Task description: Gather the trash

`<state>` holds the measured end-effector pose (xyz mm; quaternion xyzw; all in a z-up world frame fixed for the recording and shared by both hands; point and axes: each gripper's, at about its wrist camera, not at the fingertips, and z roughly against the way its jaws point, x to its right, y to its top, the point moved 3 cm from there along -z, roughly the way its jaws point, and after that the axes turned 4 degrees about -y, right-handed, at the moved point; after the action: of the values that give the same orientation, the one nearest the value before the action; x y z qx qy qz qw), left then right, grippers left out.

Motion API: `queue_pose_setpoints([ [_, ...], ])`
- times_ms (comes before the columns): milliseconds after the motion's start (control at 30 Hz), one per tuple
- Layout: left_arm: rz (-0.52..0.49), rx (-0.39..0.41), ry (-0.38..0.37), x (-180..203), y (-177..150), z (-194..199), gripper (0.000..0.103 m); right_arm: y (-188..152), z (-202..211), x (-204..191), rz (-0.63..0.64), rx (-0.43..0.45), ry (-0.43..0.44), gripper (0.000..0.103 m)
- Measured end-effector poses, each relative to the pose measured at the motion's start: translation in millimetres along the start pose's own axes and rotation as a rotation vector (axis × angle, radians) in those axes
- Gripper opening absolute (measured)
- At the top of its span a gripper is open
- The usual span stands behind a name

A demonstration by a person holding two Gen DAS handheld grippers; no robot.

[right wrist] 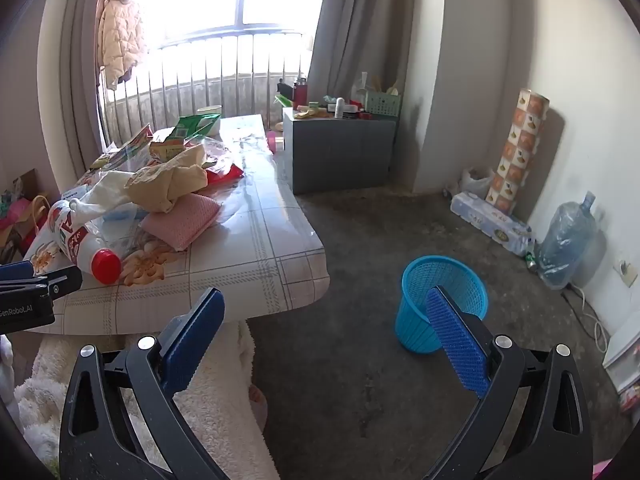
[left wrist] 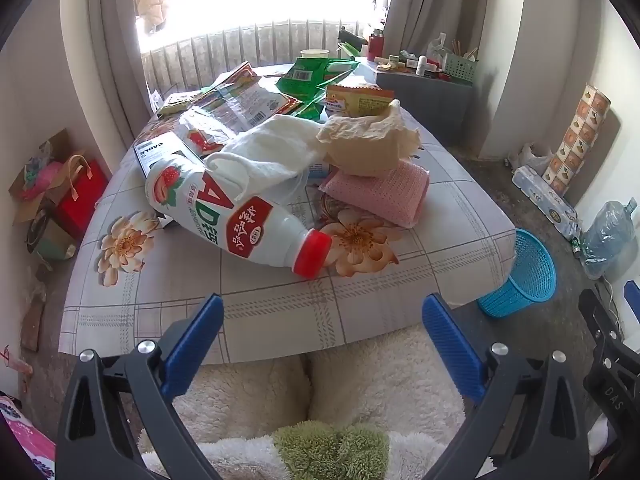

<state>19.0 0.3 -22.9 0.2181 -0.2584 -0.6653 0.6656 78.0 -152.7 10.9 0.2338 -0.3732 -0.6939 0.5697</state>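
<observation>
Lying beyond left fingers (left wrist: 188, 344): bottle (left wrist: 236, 216)

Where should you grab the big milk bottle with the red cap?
Probably around the white bottle's narrower shoulder, just behind the red cap. The bottle lies on its side with the cap towards the table's near edge, so the open left gripper could come from above, fingers either side. The cloth rests on the wide end.
</observation>
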Motion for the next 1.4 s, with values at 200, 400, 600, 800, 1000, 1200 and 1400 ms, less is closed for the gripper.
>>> queue_pose_setpoints([
  [200,0.01,0.006,-0.002,0.2,-0.1,3.0,0.097,-0.2,0.4,-0.7,0.003,-0.001,-0.001,0.096],
  [400,0.009,0.004,-0.003,-1.1,-0.5,3.1,0.097,-2.1,0.7,0.1,0.004,-0.001,-0.003,0.096],
  [600,0.014,0.002,-0.001,-2.8,-2.2,0.7,0.097,-5.6,1.4,2.2,0.007,0.001,-0.004,0.096],
  [800,0.016,0.001,0.0,-3.8,-2.2,0.1,0.097,-4.9,2.4,2.4,0.007,-0.001,-0.003,0.096],
  [1000,0.018,-0.002,0.001,-4.7,-2.6,-1.1,0.097,-5.0,3.3,1.8,0.008,-0.002,0.005,0.096],
  [1200,0.017,-0.002,0.0,-4.7,-2.5,-1.3,0.097,-4.2,2.8,3.3,0.009,-0.003,0.005,0.096],
  [1400,0.017,-0.002,0.0,-4.7,-2.7,-1.3,0.097,-4.0,1.9,4.0,0.01,-0.002,0.003,0.096],
])
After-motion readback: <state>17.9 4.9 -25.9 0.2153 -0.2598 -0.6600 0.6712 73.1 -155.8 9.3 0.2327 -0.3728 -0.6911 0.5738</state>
